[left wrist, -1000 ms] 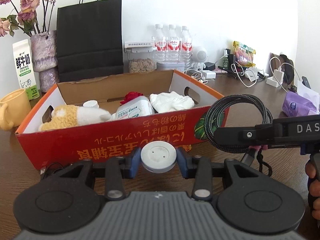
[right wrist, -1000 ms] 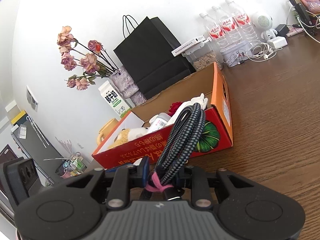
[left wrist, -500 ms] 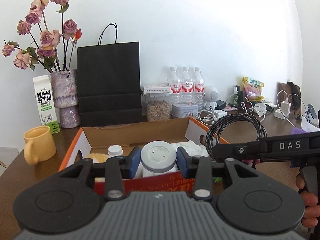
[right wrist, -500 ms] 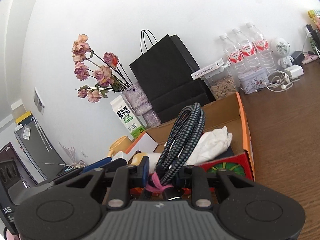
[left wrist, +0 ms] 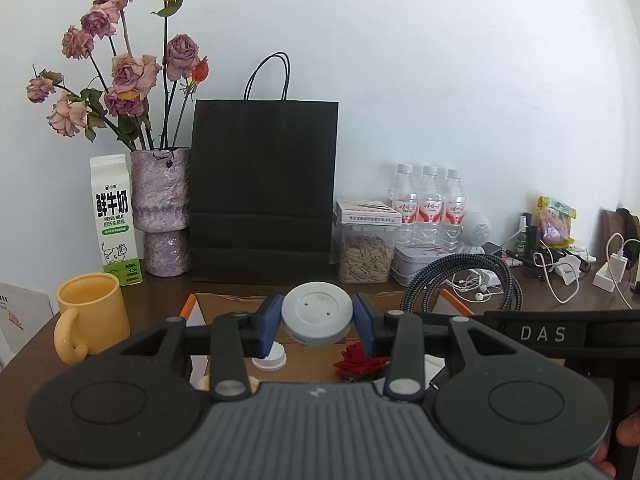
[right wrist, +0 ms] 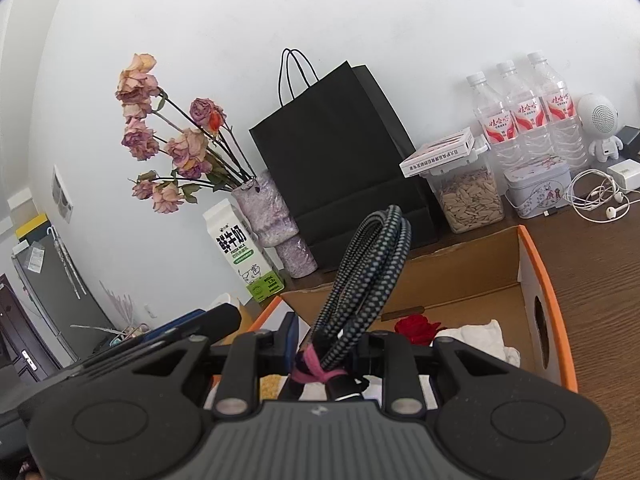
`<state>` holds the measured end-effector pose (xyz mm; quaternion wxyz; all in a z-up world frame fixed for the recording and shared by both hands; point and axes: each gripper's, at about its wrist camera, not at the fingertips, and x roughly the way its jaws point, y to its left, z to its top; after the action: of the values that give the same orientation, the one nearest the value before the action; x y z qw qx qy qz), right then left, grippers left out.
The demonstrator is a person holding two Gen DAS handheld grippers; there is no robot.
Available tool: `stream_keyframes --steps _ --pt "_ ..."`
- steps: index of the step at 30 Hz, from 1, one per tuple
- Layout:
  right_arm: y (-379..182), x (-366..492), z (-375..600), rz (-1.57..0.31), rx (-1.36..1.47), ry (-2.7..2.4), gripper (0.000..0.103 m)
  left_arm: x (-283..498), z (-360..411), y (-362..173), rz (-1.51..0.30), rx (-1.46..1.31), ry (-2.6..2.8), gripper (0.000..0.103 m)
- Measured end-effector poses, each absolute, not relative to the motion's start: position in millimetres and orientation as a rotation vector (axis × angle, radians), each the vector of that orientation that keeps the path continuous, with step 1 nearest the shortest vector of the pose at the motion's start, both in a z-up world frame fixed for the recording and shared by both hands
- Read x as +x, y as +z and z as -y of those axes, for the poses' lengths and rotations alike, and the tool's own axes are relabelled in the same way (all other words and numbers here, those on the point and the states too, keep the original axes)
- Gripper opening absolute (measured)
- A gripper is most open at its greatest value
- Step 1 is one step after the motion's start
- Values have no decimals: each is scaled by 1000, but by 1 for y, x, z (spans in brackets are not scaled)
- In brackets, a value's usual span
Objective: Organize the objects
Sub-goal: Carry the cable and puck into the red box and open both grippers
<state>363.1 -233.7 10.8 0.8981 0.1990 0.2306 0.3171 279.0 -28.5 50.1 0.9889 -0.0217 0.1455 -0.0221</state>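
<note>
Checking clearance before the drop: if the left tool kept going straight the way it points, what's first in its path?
Probably the black paper bag at the back of the table. The left tool, shut on the grey round puck, aims over the cardboard box. Depth is unclear, so it could meet the tabletop first.

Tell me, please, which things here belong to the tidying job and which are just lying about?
In the job: grey round puck in the left gripper; coiled braided cable in the right gripper; cardboard box below them.

Lying about: black paper bag, milk carton, yellow mug, water bottles, earphones.
</note>
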Motion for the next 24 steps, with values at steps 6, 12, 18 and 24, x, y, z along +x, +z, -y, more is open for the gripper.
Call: stream_keyframes --steps 6,12,18,24 --pt "1 393 216 -510 363 639 23 317 12 45 -321 -98 -7 41" --pt "-9 405 214 -542 337 627 23 332 4 29 -386 -102 10 41" --pt "-13 401 217 -552 263 524 55 329 5 24 -378 -86 47 83" --pt "-14 397 224 -545 196 427 89 323 0 27 -344 -86 90 103"
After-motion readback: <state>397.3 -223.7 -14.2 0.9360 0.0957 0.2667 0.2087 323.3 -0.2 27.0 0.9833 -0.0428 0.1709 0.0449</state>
